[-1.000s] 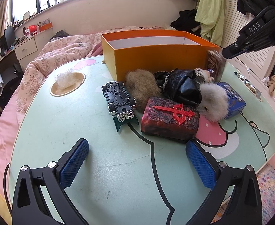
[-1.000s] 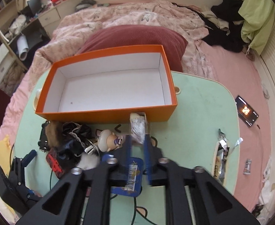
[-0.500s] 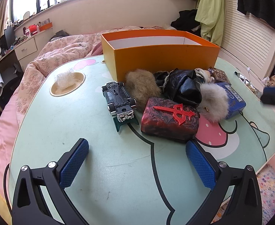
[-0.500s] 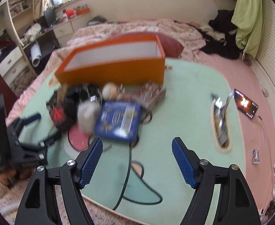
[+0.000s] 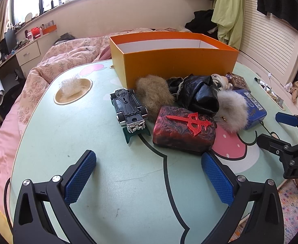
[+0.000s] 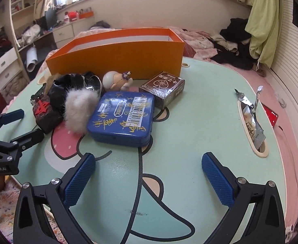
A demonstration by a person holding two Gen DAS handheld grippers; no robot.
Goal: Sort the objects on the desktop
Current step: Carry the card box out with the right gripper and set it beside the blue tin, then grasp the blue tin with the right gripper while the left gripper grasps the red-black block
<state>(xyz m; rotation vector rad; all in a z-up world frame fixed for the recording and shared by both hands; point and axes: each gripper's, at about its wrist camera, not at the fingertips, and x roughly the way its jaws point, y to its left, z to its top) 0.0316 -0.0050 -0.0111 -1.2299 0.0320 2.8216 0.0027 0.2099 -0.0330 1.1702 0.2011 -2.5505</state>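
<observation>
I am holding the right gripper (image 6: 147, 174) low over the green table (image 6: 199, 126), its jaws opening wide with nothing between them. Just ahead of them are lying a blue tin (image 6: 122, 118) and a brown card box (image 6: 162, 86), before the orange box (image 6: 118, 55). The left gripper (image 5: 149, 177) is hovering, jaws spread and empty, behind a red-and-black case (image 5: 184, 130) and an overturned toy car (image 5: 128, 107).

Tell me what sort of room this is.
Most likely a bedroom: a bed with a floral quilt lies behind the low table, clothes hang by the wall, and drawers stand nearby.
</observation>
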